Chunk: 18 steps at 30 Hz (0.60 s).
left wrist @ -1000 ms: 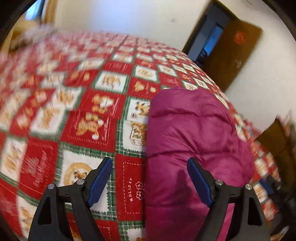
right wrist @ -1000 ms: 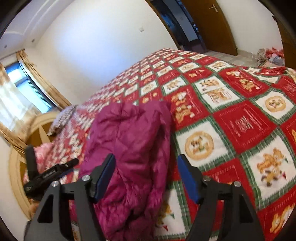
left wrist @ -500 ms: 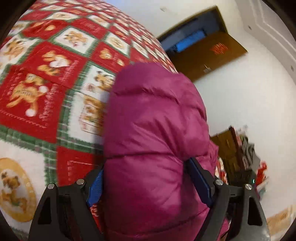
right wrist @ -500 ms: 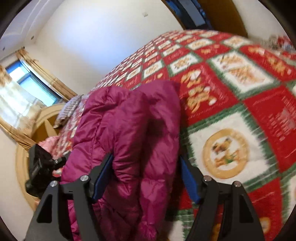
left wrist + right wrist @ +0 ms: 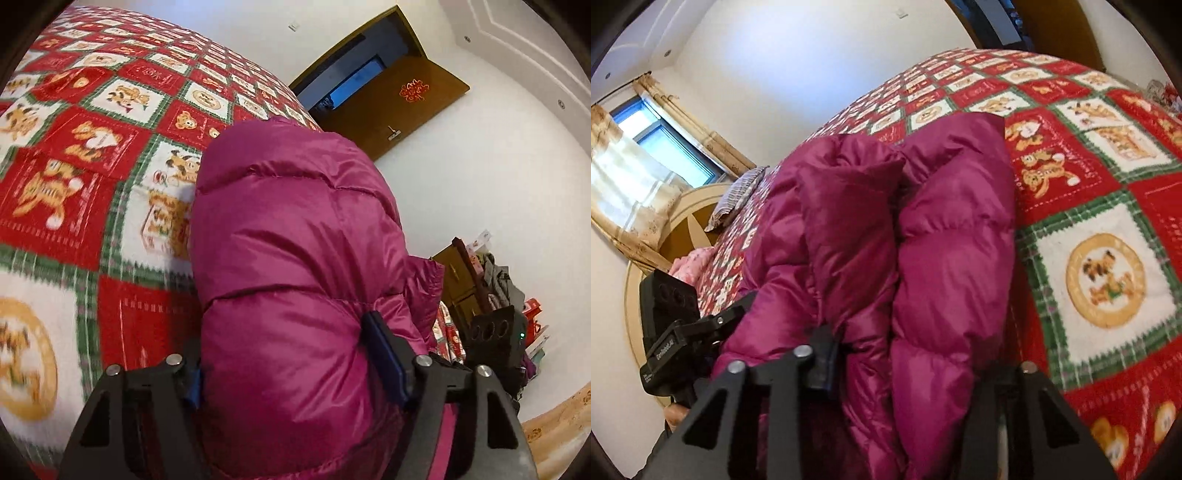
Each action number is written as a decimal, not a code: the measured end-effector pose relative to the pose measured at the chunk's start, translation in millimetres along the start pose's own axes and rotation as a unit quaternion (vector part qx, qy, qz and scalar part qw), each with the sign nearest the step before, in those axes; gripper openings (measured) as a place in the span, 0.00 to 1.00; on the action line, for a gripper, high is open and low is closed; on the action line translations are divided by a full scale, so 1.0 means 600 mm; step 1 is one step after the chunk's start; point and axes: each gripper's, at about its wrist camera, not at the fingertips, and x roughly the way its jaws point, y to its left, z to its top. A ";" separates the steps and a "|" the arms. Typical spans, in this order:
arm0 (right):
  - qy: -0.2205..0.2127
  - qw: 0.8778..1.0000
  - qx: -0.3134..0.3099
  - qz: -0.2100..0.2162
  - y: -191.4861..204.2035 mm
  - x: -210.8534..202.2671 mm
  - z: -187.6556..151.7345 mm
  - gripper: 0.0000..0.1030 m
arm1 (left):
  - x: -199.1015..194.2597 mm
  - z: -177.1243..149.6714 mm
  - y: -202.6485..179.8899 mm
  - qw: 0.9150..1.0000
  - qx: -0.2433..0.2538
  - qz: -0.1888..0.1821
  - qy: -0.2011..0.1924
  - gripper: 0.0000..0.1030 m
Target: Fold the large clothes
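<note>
A folded magenta puffer jacket (image 5: 295, 258) lies on a bed with a red, white and green patchwork quilt (image 5: 92, 155). My left gripper (image 5: 291, 373) has its jaws around one end of the folded bundle, with the padding bulging between the blue pads and pressed by them. In the right wrist view the jacket (image 5: 916, 240) shows as two thick folds side by side. My right gripper (image 5: 916, 358) has its jaws around the opposite end of the bundle, squeezing the folds. Each gripper shows in the other's view, the right one (image 5: 495, 332) and the left one (image 5: 676, 321).
The quilt (image 5: 1108, 229) covers the whole bed. A striped pillow (image 5: 738, 195) and a round wooden headboard (image 5: 676, 229) stand at the bed's head, below a curtained window (image 5: 635, 162). A brown door (image 5: 399, 99) is open. Cluttered wooden furniture (image 5: 476, 273) stands by the wall.
Both grippers have moved in from open positions beside the jacket and now have their jaws around its two ends, closer together than before.
</note>
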 end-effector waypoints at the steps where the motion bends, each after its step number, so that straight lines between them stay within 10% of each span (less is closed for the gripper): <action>1: -0.003 1.000 -0.003 -0.003 0.004 -0.009 -0.003 0.33 | -0.002 -0.003 -0.005 1.000 0.000 0.002 -0.001 0.69; 18: -0.139 0.986 0.071 -0.062 -0.138 -0.341 0.029 0.31 | 0.162 -0.038 -0.315 0.990 0.083 -0.097 0.069 0.69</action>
